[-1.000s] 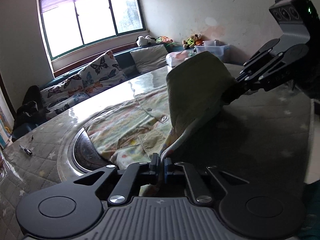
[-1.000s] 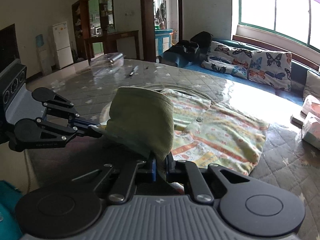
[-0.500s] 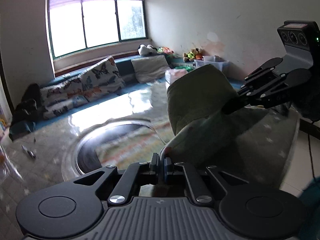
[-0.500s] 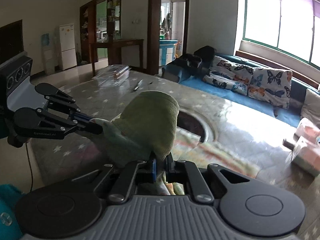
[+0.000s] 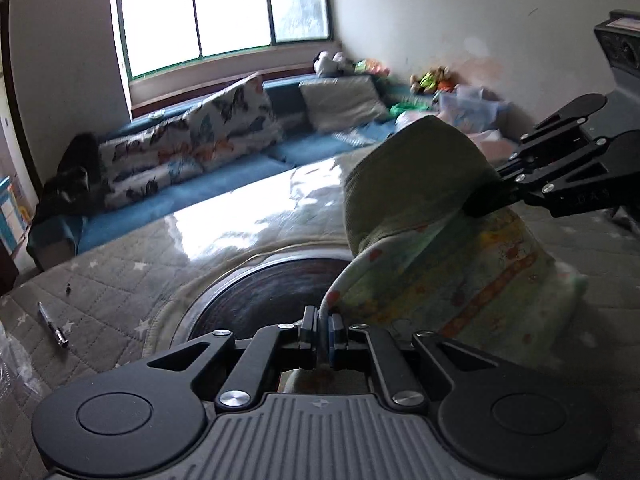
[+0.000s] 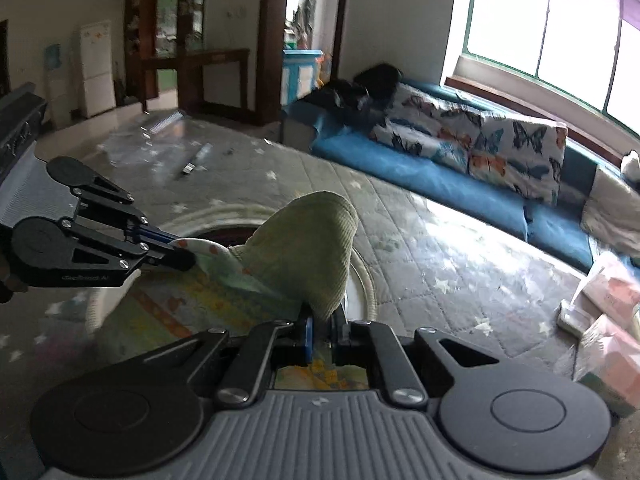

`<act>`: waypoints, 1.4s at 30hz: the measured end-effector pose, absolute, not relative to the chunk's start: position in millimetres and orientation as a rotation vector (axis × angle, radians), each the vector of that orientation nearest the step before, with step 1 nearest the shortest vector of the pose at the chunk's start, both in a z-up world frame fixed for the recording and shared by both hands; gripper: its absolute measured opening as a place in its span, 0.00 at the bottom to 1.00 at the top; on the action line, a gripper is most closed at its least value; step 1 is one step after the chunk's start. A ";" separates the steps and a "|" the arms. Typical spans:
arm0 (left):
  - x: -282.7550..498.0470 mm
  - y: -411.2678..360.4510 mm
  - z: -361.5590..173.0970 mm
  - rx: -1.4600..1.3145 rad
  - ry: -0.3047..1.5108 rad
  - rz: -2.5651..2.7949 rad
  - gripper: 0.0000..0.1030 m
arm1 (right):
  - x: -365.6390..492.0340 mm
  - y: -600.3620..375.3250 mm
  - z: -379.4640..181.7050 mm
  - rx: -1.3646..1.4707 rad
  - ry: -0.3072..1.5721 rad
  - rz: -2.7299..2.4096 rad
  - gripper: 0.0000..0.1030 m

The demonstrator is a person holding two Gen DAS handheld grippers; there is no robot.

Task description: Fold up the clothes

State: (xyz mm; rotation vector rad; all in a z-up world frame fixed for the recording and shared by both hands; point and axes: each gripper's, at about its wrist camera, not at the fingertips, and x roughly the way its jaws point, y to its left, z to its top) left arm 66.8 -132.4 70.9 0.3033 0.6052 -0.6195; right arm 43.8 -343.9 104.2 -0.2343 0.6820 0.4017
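Note:
A small printed shirt (image 5: pixel 452 276) with a green ribbed collar (image 5: pixel 404 184) hangs in the air between both grippers, above the quilted grey mat. My left gripper (image 5: pixel 320 330) is shut on one edge of the shirt. My right gripper (image 6: pixel 322 330) is shut on the other edge, under the green collar (image 6: pixel 308 252). Each gripper shows in the other's view: the right gripper (image 5: pixel 486 204) at the right, the left gripper (image 6: pixel 176 256) at the left. The shirt's lower part sags below, printed side out.
The quilted grey mat (image 5: pixel 120 288) has a dark round opening (image 5: pixel 272 296) under the shirt. A pen (image 5: pixel 52 326) lies at the left. A blue sofa with butterfly cushions (image 6: pixel 472 144) runs behind. Boxes and packets (image 6: pixel 608 308) sit at the right.
Both grippers have lifted the shirt off the mat and raised it. The shirt no longer lies spread over the round opening; it hangs bunched between the grippers.

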 end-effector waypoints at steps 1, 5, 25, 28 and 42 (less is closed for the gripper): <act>76.8 -133.8 65.4 0.291 0.631 -0.612 0.06 | 47.4 -343.6 98.9 -0.230 0.688 0.392 0.07; 100.2 -134.9 45.4 0.265 0.692 -0.579 0.09 | 69.5 -345.6 70.3 -0.177 0.707 0.341 0.16; 127.3 -125.4 38.0 0.231 0.685 -0.368 0.32 | 32.9 -421.9 42.9 0.024 0.744 0.143 0.19; 116.1 -127.3 48.9 0.178 0.671 -0.415 0.32 | 33.7 -418.9 49.7 0.029 0.722 0.172 0.19; 115.9 -188.6 33.4 0.134 0.717 -0.611 0.32 | 84.1 -374.8 33.7 0.046 0.758 0.259 0.19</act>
